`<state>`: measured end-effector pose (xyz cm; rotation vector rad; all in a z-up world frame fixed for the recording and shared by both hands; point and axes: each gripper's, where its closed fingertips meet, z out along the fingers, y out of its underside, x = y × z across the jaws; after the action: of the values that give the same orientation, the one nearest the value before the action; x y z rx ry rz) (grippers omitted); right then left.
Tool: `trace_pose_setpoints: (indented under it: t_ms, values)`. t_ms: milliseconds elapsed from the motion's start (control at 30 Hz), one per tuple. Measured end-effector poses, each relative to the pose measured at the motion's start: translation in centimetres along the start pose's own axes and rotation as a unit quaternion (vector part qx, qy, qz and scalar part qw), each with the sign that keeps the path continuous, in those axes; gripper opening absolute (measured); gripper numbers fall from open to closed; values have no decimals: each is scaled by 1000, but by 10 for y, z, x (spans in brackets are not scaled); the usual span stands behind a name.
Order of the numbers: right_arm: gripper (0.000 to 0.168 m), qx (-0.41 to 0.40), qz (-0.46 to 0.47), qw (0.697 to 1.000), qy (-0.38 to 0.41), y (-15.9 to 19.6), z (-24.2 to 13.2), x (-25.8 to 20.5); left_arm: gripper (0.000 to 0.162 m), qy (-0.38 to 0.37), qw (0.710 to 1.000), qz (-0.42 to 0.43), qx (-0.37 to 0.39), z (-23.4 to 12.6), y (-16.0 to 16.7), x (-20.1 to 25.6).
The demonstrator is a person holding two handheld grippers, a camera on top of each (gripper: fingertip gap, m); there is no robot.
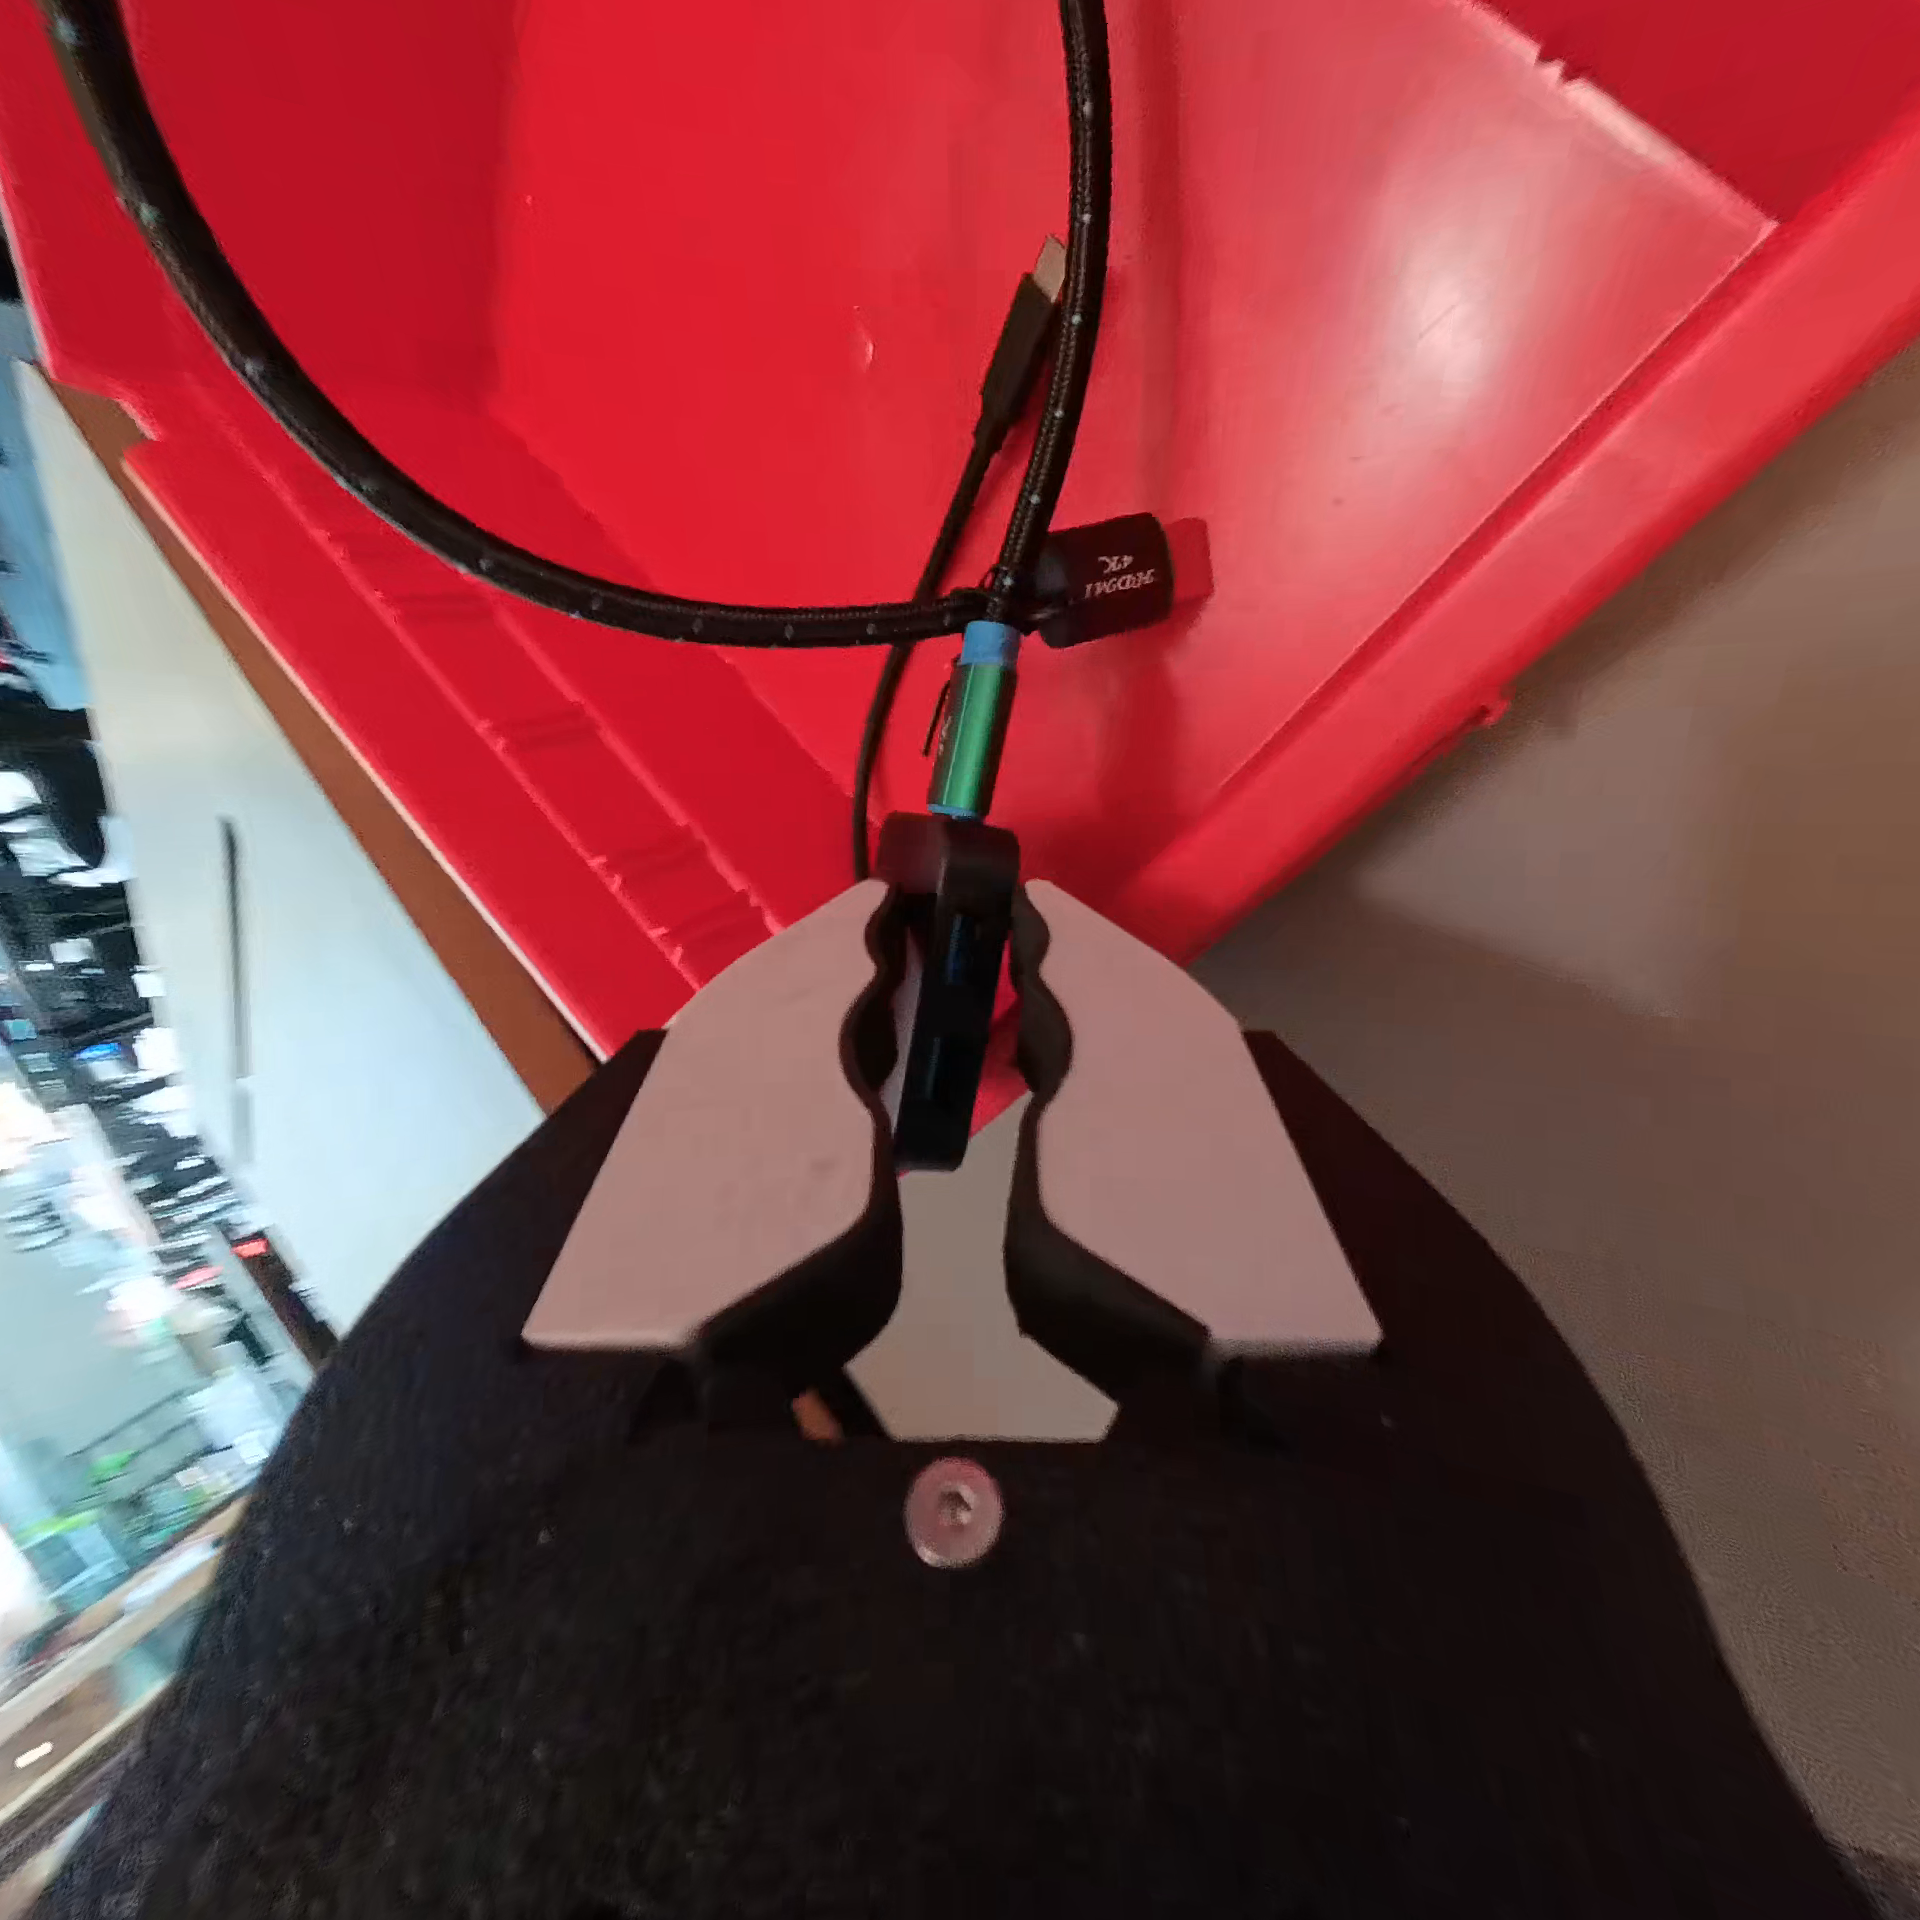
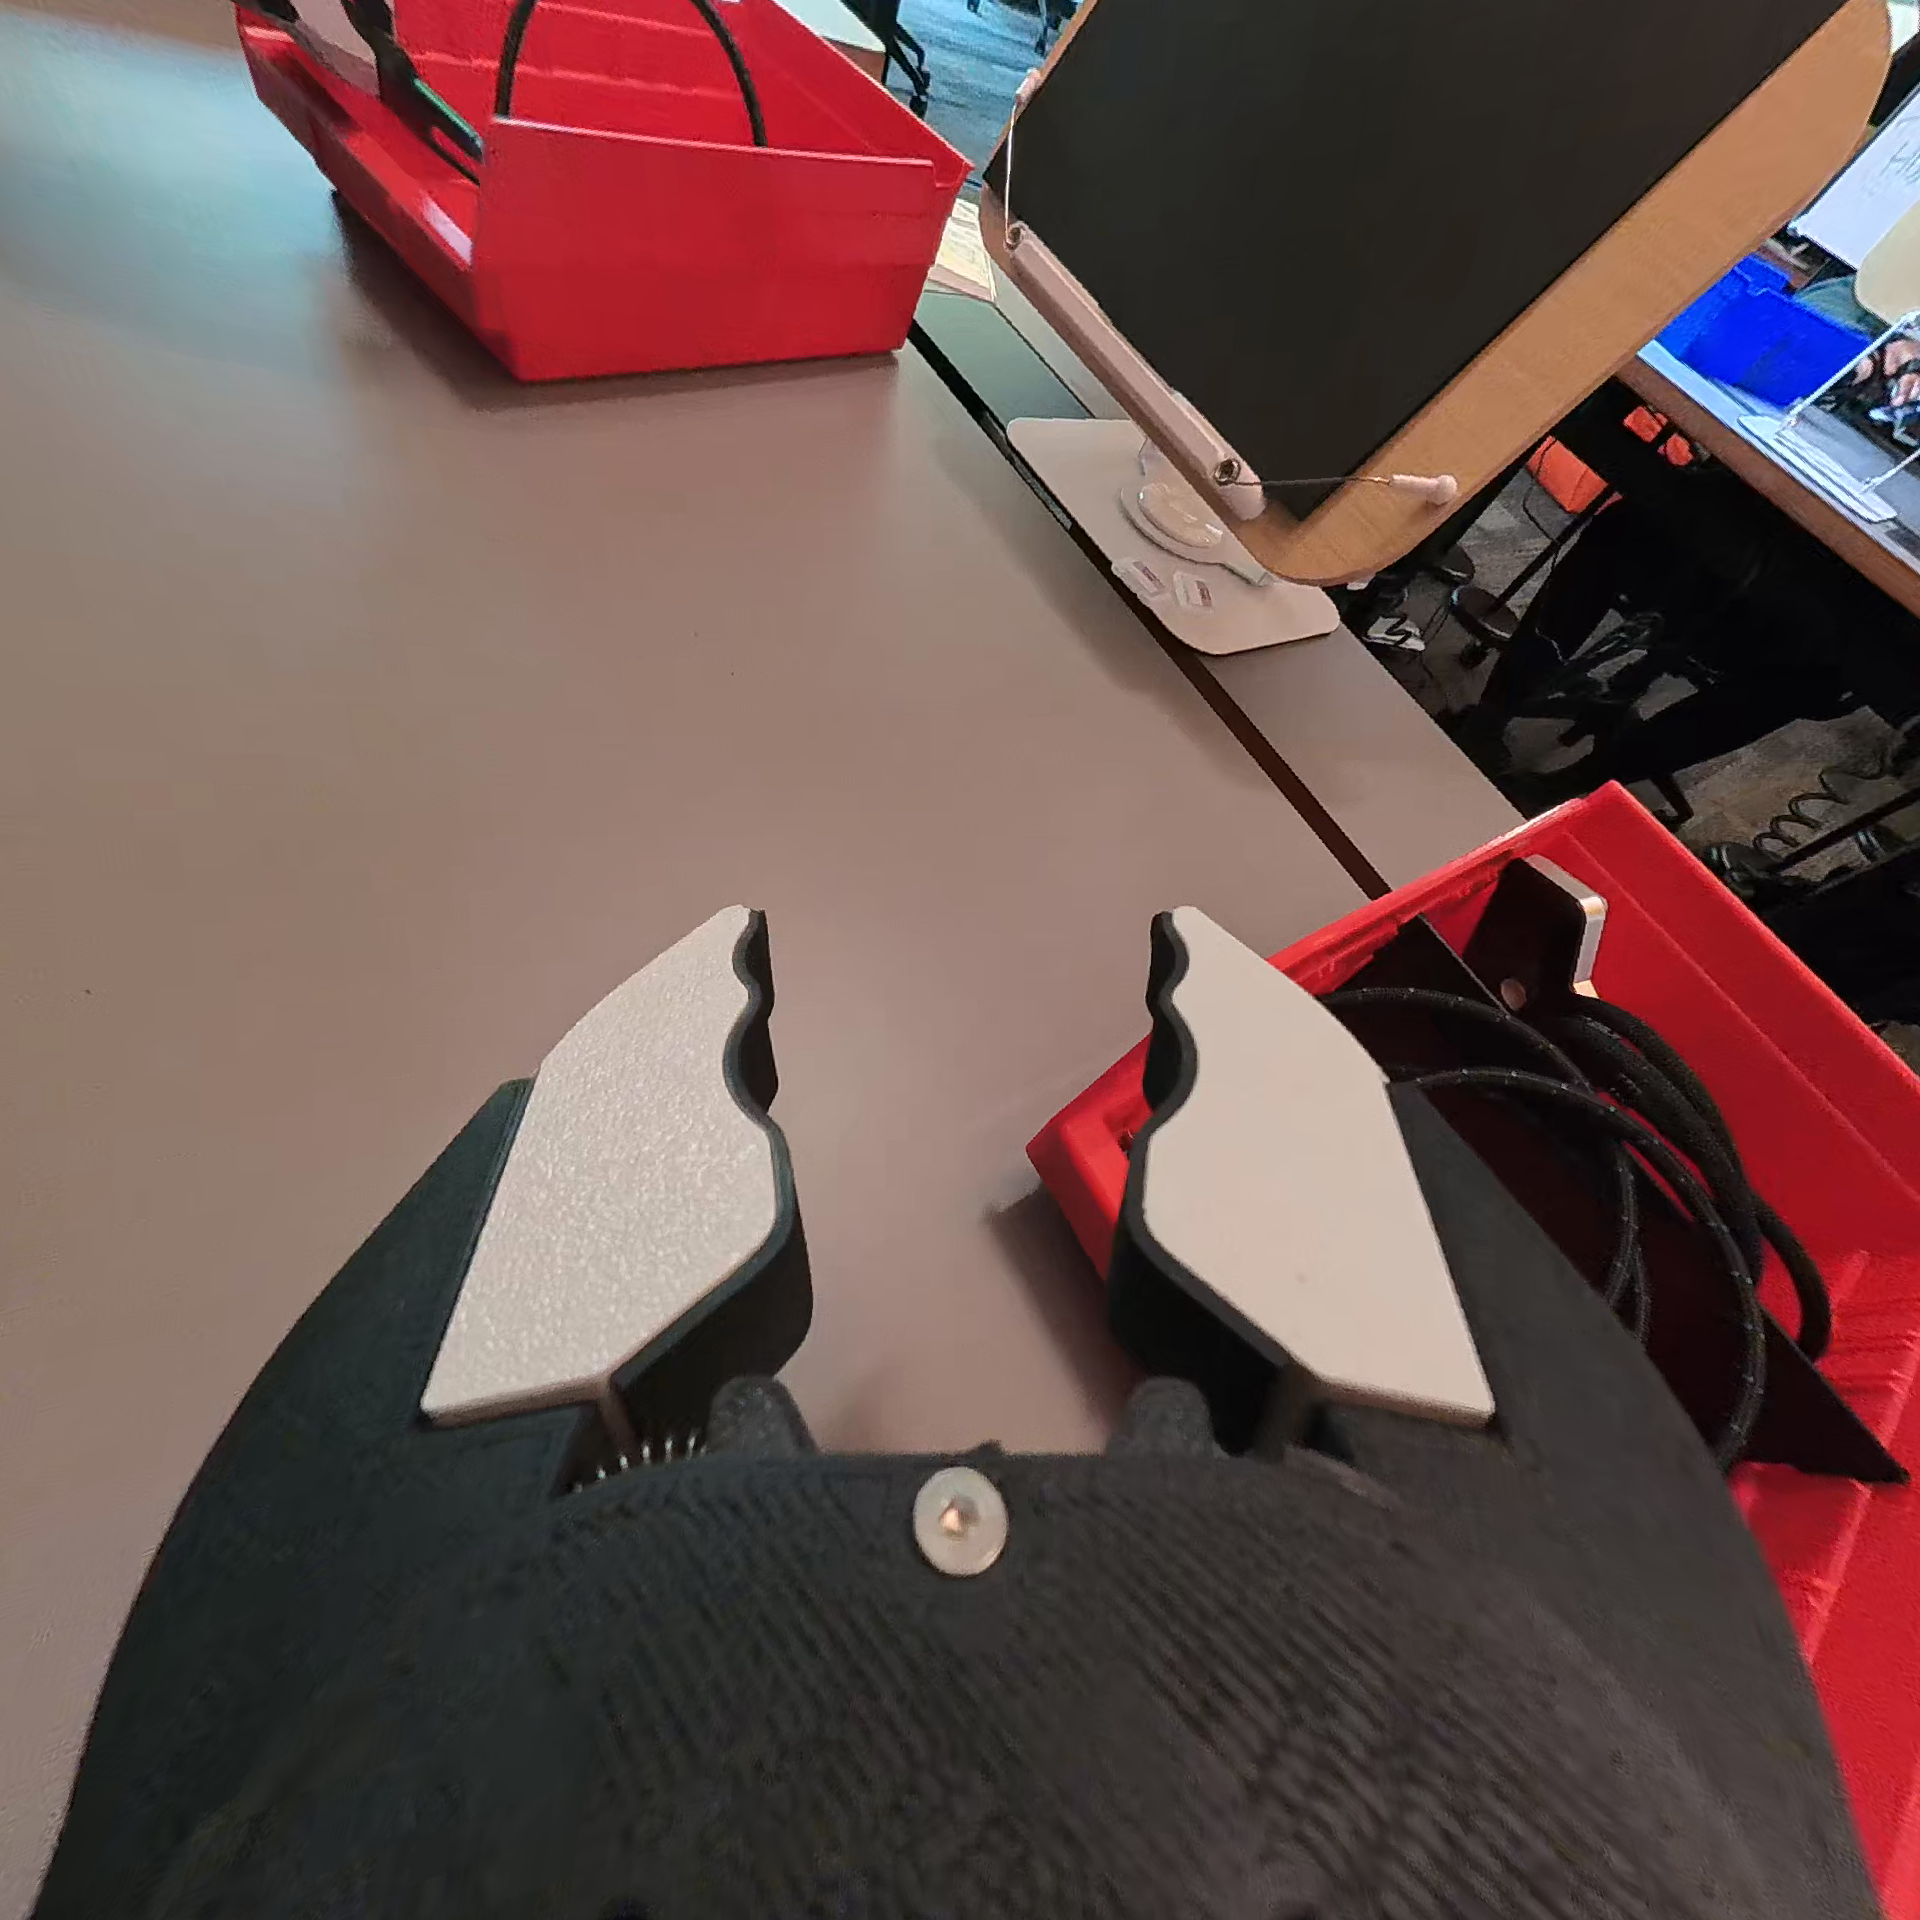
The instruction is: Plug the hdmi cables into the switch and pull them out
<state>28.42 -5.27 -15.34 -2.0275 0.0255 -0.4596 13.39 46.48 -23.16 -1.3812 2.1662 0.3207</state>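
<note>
My left gripper (image 1: 951,914) is shut on a small black switch (image 1: 945,1029) and holds it over a red bin (image 1: 727,312). A green and blue metal plug (image 1: 966,727) sits in the switch's far end, with its black braided cable (image 1: 416,488) looping into the bin. A loose black HDMI plug (image 1: 1127,577) and a thin black plug (image 1: 1023,332) hang near it. My right gripper (image 2: 961,997) is open and empty above the grey table (image 2: 520,675). In the right wrist view the left gripper (image 2: 416,94) shows far off at the red bin (image 2: 686,239).
A second red bin (image 2: 1818,1143) at the right holds coiled black braided cables (image 2: 1662,1122) and a black device with a silver edge (image 2: 1558,925). A black board with a wooden rim (image 2: 1403,239) stands on a white stand (image 2: 1174,530) at the table's far edge.
</note>
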Motion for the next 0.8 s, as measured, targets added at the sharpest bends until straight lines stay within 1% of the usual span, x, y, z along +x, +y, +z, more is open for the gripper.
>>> trace_pose_setpoints:
  t_ms: [100,200,267,333,433,533,600,667,733,800]
  values:
    - [70,-1,0,1000,4,-1,-1,0,14,-62,998,33,3,-1,-3,-14]
    - [69,30,28,999,-13,-15,-2,-12,14,-138,987,43,66,-20,-21,-32]
    - [66,62,75,995,-23,-30,-1,-18,14,-205,970,60,118,-50,-38,-43]
    - [66,95,130,986,-41,-48,5,-25,14,-269,945,68,171,-90,-58,-48]
    - [62,165,223,959,-61,-88,22,-33,13,-334,901,74,267,-158,-92,-40]
    - [60,220,276,926,-136,-139,44,-59,13,-352,859,75,364,-213,-128,-15]
    - [58,239,296,909,-170,-169,59,-73,14,-356,830,82,421,-243,-150,7]
    - [55,275,316,886,-197,-197,68,-82,14,-357,804,91,466,-268,-169,29]
    - [50,298,327,872,-207,-213,73,-85,14,-351,784,110,500,-284,-184,49]
    - [52,312,341,867,-188,-217,77,-77,13,-344,768,128,525,-295,-195,67]
